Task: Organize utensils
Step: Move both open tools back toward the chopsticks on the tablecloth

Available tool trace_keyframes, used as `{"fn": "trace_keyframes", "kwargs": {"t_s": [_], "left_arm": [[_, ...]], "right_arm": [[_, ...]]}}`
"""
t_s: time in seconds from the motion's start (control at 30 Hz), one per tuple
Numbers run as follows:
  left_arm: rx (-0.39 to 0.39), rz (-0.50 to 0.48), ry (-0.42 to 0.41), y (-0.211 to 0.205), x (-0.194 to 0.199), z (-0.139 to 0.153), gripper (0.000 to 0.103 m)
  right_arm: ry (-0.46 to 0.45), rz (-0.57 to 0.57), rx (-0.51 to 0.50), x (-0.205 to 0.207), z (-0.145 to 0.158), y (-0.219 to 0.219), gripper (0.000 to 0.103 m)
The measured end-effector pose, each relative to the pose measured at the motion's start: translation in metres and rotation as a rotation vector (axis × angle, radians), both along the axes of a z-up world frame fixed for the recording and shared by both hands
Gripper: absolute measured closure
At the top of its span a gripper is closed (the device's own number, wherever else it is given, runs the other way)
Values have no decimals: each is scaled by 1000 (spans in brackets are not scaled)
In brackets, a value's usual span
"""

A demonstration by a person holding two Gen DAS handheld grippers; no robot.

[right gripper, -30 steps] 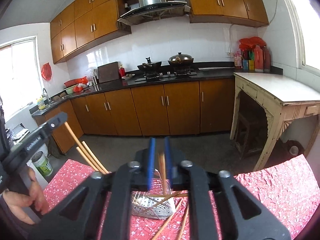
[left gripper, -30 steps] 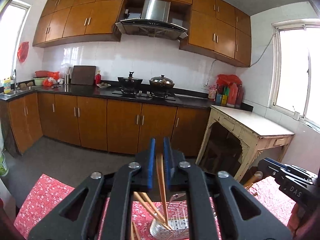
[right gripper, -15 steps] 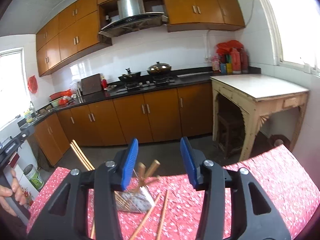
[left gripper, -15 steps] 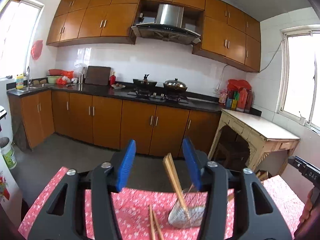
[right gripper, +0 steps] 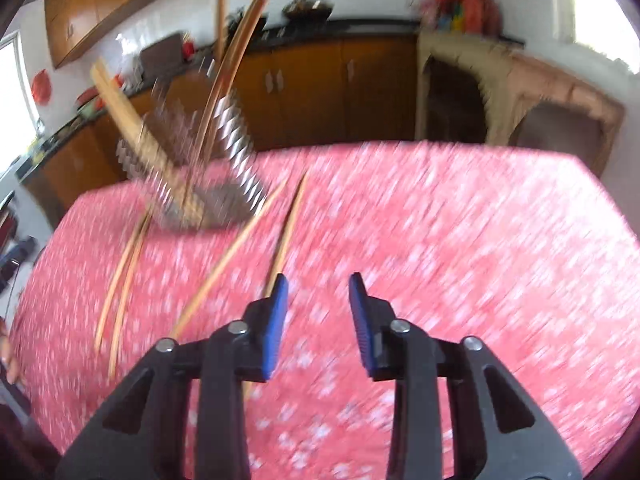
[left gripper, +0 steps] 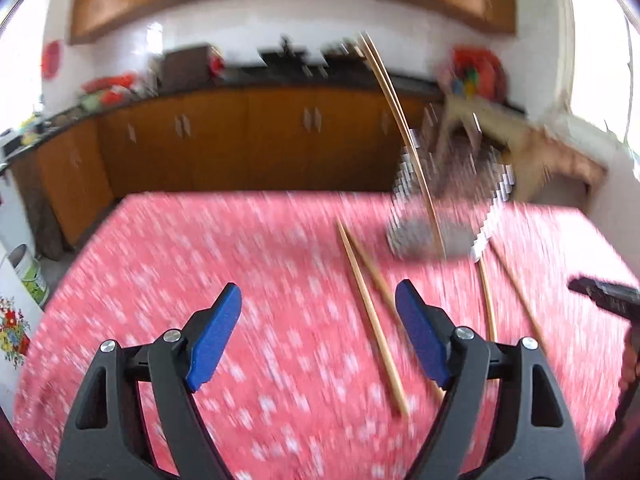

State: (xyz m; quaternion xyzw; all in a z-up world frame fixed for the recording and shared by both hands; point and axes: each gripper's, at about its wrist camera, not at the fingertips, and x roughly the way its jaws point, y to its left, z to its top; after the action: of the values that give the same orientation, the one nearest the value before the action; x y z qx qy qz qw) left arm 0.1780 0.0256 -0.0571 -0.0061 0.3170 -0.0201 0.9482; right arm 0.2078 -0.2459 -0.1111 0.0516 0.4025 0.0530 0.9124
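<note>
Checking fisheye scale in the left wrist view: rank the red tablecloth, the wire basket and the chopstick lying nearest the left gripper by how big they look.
1. Red tablecloth.
2. Wire basket.
3. Nearest chopstick, long but thin; its nearness makes this order unsure.

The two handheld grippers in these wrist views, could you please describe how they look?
Both look alike. The left gripper and the right gripper each have matte black plastic arms with triangular cut-outs, round silver pivot screws, and two flat fingers faced with textured blue pads. No cables or markings show.
</note>
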Motion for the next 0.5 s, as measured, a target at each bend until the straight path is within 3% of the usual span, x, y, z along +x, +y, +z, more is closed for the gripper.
{"fn": "trace_keyframes", "kwargs": {"t_s": [0.17, 0.4, 0.5], "left_arm": [[5, -57, 89, -16, -6, -28, 26], [-22, -55, 194, -28, 1, -51, 50], [-46, -59, 226, -31, 4, -58, 53]], "right_arm": [[43, 55, 9, -6, -21, 27, 75], [71, 69, -28, -4, -33, 39, 75], [64, 67, -44, -2, -33, 43, 75]]}}
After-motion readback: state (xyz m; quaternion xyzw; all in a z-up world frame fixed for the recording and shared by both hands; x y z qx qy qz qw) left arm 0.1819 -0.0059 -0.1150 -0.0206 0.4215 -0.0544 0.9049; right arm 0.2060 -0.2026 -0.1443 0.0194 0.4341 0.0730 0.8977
